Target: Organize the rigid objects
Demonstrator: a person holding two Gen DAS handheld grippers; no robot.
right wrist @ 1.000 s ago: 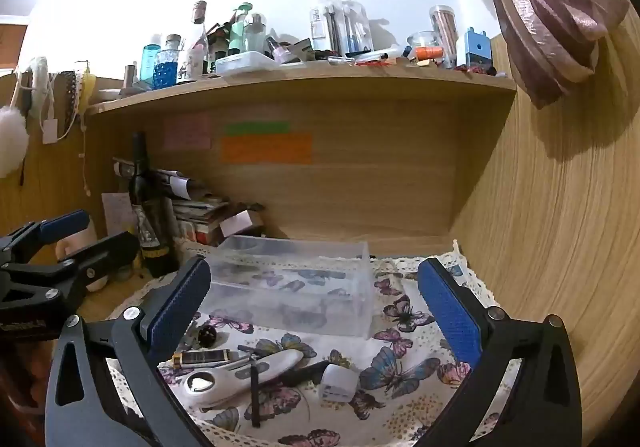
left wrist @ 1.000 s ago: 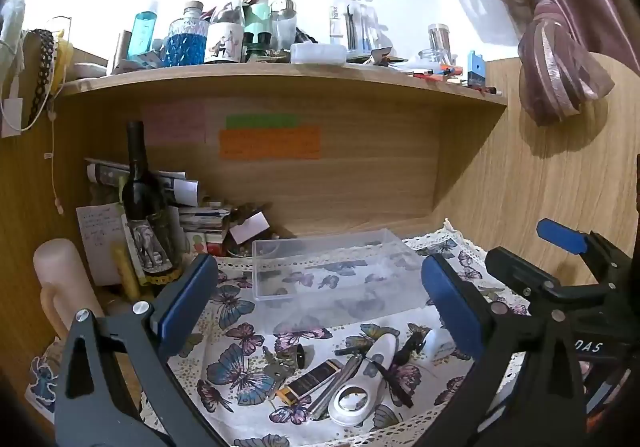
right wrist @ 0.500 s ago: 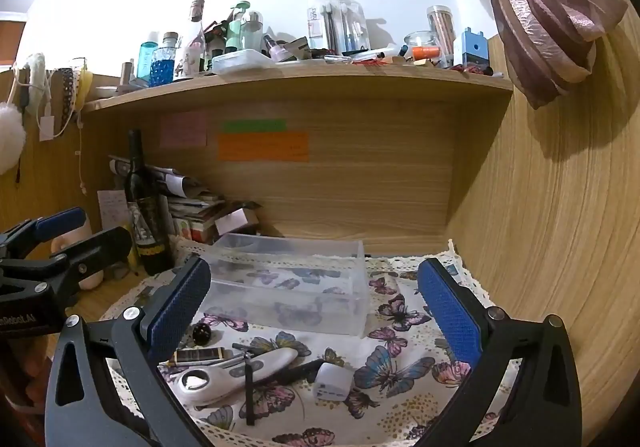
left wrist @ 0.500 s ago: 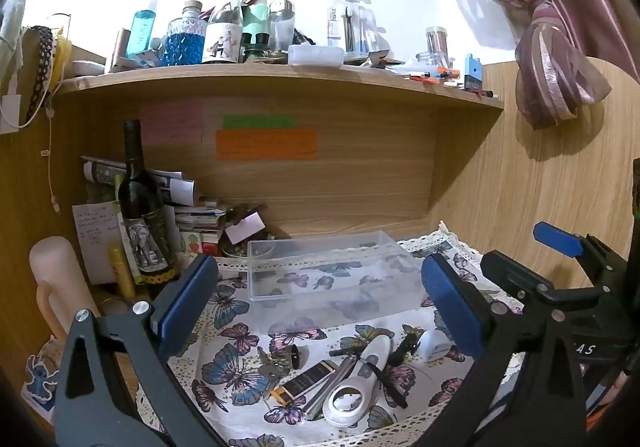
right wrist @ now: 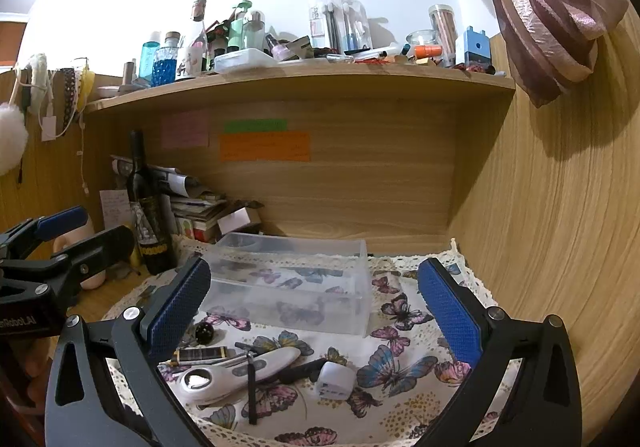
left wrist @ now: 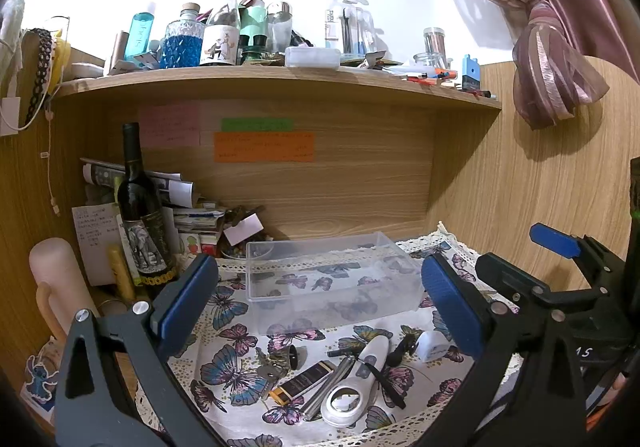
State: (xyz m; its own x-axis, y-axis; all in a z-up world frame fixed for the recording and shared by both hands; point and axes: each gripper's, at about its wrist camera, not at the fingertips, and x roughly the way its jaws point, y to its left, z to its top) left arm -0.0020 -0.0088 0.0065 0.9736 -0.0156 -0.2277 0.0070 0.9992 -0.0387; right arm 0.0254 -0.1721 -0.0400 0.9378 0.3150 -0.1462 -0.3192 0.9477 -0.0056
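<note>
Your left gripper [left wrist: 318, 305] hung wide, with nothing between its blue pads, and your right gripper [right wrist: 314, 305] was spread just as wide and empty; both were above the near edge of the butterfly cloth [left wrist: 228, 367].

Take the clear box [left wrist: 332, 279] as the landmark. Nearest you, in front of the box, the small things lay in a loose heap on the cloth: a white magnifier [left wrist: 356, 387], with a thin black rod [right wrist: 251, 387] lying across its handle, a dark lighter [left wrist: 302, 381] just left of it, a silver pen [left wrist: 332, 387] touching its side, keys [left wrist: 270, 369] left of the lighter, and a white charger [right wrist: 336, 381] to the right. A black bead [right wrist: 203, 333] sat closer to the box's front left corner.

The box itself stood upright and open, with nothing in it.

Left of the box stood a wine bottle [left wrist: 140, 215], with stacked papers [left wrist: 192, 215] behind it. Above everything ran the shelf [left wrist: 280, 75], crowded with bottles.
</note>
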